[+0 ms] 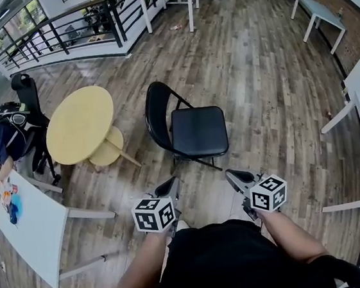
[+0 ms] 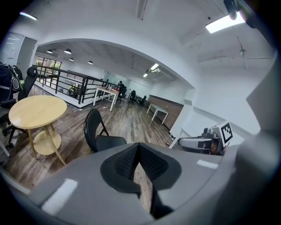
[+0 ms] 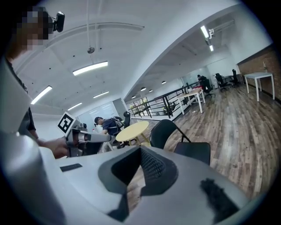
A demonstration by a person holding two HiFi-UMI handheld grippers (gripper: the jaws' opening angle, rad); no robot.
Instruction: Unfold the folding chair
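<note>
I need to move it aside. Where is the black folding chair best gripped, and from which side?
Probably the folding chair by its backrest rim: a thin curved edge, upright and free. Come from behind, on the round table side; the seat is too broad.

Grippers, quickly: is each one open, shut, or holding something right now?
Left gripper: shut, nothing between its jaws.
Right gripper: shut, nothing between its jaws.
</note>
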